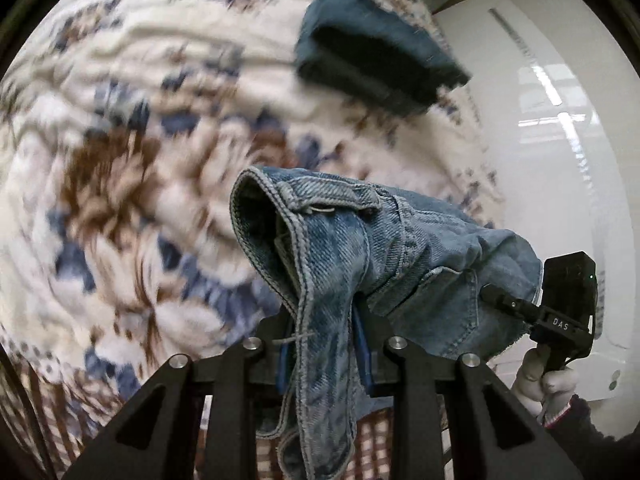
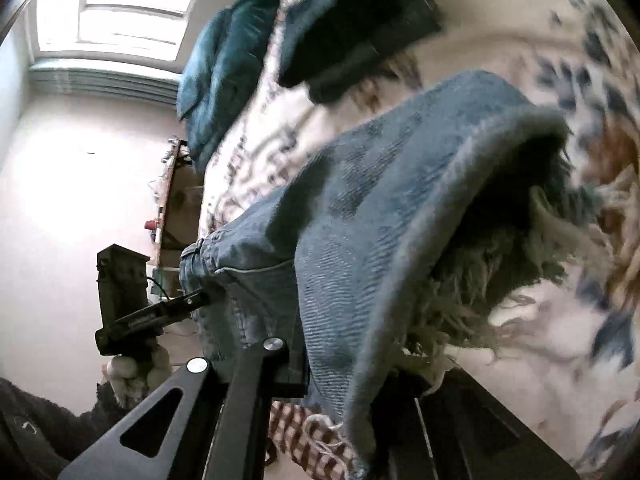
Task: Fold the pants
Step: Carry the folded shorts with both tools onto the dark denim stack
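Note:
Light blue denim pants (image 1: 360, 248) hang in the air above a flowered bedspread (image 1: 120, 140). My left gripper (image 1: 326, 348) is shut on the waistband end, which drapes over its blue pads (image 1: 362, 344). My right gripper (image 2: 352, 364) is shut on a frayed leg hem of the same pants (image 2: 380, 208). The right gripper (image 1: 516, 306) also shows in the left wrist view, at the far side of the cloth. The left gripper (image 2: 188, 300) shows in the right wrist view, holding the waistband. The pants are bunched between the two grippers.
A folded dark teal garment (image 1: 372, 68) lies on the bedspread further back; it also shows in the right wrist view (image 2: 352, 20). A teal pillow (image 2: 224, 64) sits at the bed's head. A white wall (image 1: 560, 120) and a window (image 2: 120, 4) border the bed.

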A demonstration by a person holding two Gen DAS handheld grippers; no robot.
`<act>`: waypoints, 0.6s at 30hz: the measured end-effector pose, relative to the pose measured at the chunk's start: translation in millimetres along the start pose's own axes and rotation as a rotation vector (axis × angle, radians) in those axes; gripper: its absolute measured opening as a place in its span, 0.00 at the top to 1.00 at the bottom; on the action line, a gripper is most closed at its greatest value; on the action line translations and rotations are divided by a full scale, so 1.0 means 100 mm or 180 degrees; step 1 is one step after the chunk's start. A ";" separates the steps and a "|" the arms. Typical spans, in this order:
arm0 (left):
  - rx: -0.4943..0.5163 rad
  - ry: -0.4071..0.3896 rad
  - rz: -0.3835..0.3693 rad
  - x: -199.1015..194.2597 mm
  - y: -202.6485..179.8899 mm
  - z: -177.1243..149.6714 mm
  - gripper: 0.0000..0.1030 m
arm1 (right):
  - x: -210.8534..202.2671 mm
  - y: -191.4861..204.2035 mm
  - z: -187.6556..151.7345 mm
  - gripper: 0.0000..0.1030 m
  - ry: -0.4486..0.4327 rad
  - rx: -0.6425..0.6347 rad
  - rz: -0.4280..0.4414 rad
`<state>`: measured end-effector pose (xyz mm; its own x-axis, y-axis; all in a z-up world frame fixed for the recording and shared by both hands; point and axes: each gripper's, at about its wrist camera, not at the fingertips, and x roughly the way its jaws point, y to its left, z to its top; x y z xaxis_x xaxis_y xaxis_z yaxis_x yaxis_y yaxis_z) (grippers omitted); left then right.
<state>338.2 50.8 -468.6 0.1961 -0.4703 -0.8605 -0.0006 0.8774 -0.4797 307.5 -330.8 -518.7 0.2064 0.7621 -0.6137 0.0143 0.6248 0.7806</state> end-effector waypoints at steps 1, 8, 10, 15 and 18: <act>0.0036 -0.0033 -0.0004 -0.05 -0.07 0.07 0.78 | -0.16 0.03 0.07 0.92 -0.0039 -0.0041 0.0000; 0.0211 -0.0271 0.0014 -0.36 -0.68 1.14 0.78 | -0.71 0.62 1.09 0.92 -0.0251 -0.0260 -0.0029; 0.0215 -0.0336 -0.0005 -0.42 -0.81 1.55 0.78 | -0.79 0.80 1.45 0.92 -0.0318 -0.0282 -0.0035; 0.0296 -0.0410 0.0013 -0.33 -0.99 2.46 0.78 | -0.58 1.16 2.50 0.92 -0.0402 -0.0262 -0.0084; 0.0303 -0.0382 0.0045 -0.14 -0.97 2.99 0.78 | -0.40 1.18 3.10 0.92 -0.0376 -0.0178 -0.0127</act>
<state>628.6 0.7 -359.1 0.3125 -0.4482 -0.8375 0.0877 0.8916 -0.4443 604.3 -340.2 -365.5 0.3206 0.7132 -0.6233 -0.0292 0.6652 0.7461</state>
